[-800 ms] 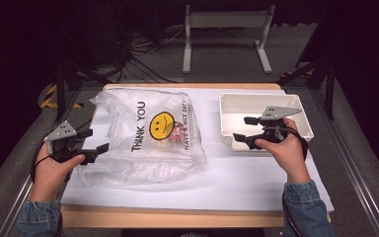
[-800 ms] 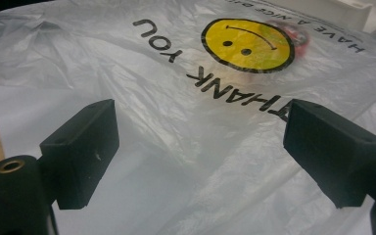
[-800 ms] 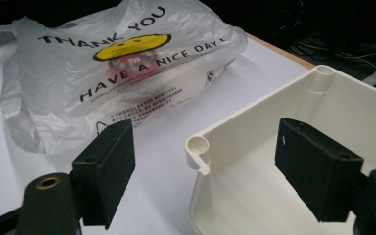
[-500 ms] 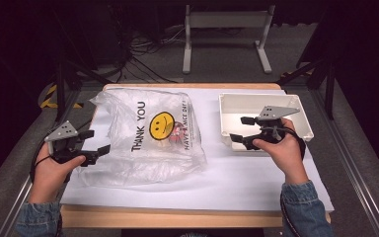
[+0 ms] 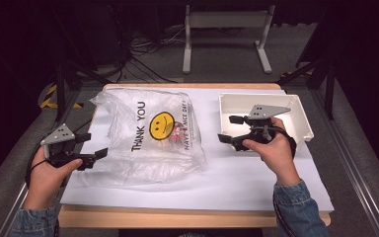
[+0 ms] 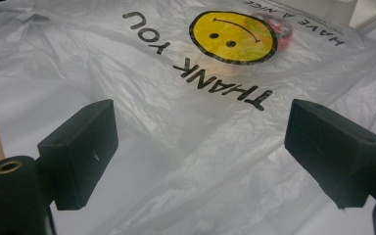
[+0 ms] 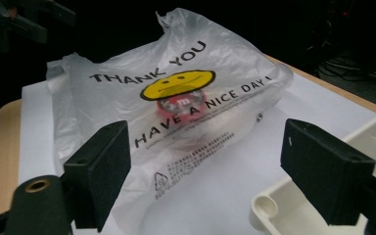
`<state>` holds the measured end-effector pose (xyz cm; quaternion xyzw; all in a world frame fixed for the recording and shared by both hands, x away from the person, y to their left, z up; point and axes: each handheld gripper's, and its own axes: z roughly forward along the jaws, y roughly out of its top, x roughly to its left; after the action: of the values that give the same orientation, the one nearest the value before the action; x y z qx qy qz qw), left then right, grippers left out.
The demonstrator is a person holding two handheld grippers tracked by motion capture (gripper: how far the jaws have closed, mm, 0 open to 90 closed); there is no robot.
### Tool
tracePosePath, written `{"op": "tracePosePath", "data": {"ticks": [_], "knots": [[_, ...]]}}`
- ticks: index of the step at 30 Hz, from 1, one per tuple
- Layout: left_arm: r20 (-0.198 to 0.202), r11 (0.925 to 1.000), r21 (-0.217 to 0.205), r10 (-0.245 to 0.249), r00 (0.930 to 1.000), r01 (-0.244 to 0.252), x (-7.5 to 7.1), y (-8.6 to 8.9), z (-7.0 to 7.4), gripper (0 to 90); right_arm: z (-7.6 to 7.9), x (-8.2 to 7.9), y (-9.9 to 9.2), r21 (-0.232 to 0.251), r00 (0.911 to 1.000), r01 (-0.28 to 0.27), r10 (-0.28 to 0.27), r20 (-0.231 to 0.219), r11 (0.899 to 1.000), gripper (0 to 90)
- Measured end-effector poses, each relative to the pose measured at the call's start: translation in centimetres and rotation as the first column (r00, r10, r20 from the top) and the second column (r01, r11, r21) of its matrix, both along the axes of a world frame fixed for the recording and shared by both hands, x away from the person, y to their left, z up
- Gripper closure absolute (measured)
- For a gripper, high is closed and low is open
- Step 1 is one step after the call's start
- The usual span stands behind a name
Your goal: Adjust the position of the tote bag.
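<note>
White paper covered the tabletop (image 5: 256, 187), where the smiley plastic bag (image 5: 148, 138) lay left of centre. Both claws, left claw (image 5: 90, 148) and right claw (image 5: 231, 129), gaped empty; pinching the bag's near-left edge looked wisest.

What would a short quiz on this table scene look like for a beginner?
1. True or false: the bag lies inside the tray.
2. Which claw is over the tray: A left, B right?
3. What yellow picture is printed on the bag?

Key: 1 false, it lies on the white sheet beside the tray. 2 B. 3 a smiley face.
</note>
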<state>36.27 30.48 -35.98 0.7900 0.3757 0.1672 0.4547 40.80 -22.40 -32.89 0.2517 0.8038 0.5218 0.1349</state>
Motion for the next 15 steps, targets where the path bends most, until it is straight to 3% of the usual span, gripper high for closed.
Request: {"op": "tracePosePath", "data": {"ticks": [8, 13, 15], "knots": [[-0.008, 0.9999, 0.006, 0.010, 0.9999, -0.010, -0.8, 0.2, -0.1, 13.2, 0.2, -0.4, 2.8, 0.025, 0.9992, -0.038, 0.038, 0.014, 0.999, 18.0], [-0.008, 1.0000, 0.006, 0.008, 0.9999, -0.008, -1.3, 0.3, 0.0, 13.0, 0.0, -0.6, 4.7, -0.006, 0.9963, -0.053, 0.053, 0.067, 0.999, 18.1], [-0.010, 1.0000, 0.004, 0.008, 0.9999, -0.008, -1.4, 0.3, 0.0, 13.0, -0.1, -0.6, 5.3, -0.008, 0.9955, -0.067, 0.068, 0.066, 0.998, 18.1]]}}
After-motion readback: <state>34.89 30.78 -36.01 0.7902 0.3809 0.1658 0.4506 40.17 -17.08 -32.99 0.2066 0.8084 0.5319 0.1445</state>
